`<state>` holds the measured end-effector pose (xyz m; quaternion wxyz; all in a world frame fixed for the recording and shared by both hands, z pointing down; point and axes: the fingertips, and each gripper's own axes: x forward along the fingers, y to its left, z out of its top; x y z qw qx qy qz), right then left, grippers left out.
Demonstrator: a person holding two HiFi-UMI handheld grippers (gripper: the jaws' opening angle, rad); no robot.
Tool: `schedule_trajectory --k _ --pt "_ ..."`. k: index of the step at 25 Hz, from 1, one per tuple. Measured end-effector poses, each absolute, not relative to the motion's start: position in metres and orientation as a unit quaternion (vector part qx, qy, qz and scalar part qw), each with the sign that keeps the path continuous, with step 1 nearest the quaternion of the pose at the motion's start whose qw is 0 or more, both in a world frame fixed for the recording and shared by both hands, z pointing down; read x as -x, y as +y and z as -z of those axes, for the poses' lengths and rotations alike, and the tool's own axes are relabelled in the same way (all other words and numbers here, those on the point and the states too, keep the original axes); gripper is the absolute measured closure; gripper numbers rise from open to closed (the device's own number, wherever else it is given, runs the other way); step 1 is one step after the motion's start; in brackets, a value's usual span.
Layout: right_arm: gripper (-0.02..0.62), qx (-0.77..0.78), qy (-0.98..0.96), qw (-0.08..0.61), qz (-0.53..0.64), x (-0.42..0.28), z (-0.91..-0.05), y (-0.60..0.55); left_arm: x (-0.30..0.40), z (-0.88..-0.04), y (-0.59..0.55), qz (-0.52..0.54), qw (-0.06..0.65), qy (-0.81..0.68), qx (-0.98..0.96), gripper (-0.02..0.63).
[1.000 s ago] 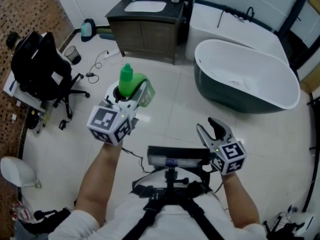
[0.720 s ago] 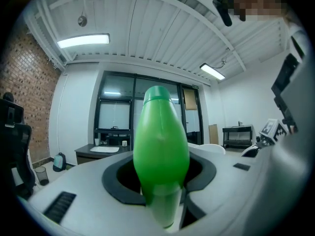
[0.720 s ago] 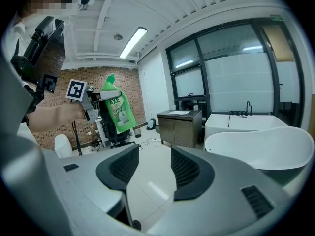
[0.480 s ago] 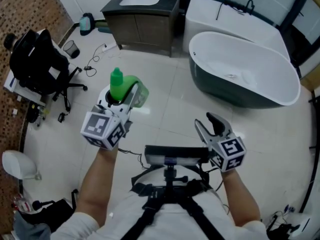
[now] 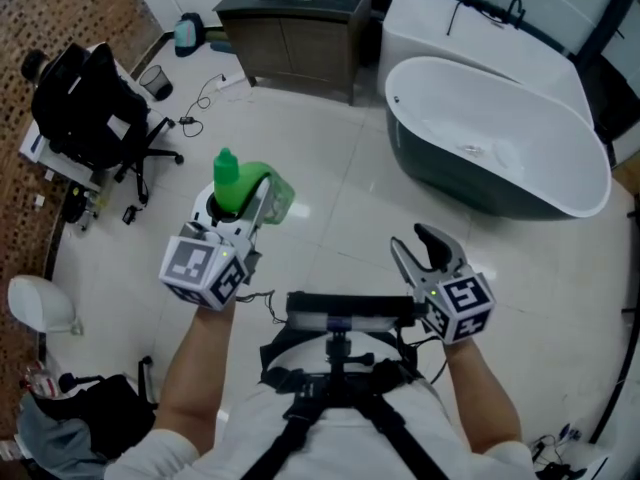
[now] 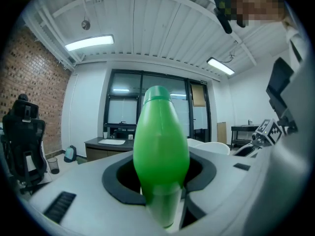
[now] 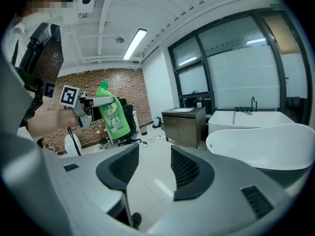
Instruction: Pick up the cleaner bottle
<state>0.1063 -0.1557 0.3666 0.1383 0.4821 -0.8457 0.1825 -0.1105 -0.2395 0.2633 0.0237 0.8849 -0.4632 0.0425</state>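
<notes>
A green cleaner bottle [image 5: 243,186] is held in the air over the pale tiled floor, with my left gripper [image 5: 238,205] shut on it. In the left gripper view the bottle [image 6: 160,151] fills the gap between the jaws, cap end up. The right gripper view shows the same bottle [image 7: 111,114] with its printed label, off to the left. My right gripper [image 5: 424,253] hovers lower right in the head view, open. Nothing sits between its dark pads [image 7: 183,170].
A white bathtub with a dark outer shell [image 5: 500,138] stands at the upper right. A dark vanity with a sink [image 5: 300,23] is at the top. A black office chair [image 5: 85,113] and floor cables are at the left. A camera rig [image 5: 345,318] hangs at my chest.
Both grippers have shifted across the room along with me; the tub and vanity sit differently in the view. The bottle stays clamped in the left gripper. The right gripper stays open.
</notes>
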Motion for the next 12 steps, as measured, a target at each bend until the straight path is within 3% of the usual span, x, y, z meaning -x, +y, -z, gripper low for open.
schedule_trajectory --k 12 --pt "0.387 -0.491 -0.842 0.135 -0.178 -0.096 -0.361 -0.162 0.127 -0.267 -0.243 -0.043 0.027 -0.463 -0.885 0.443"
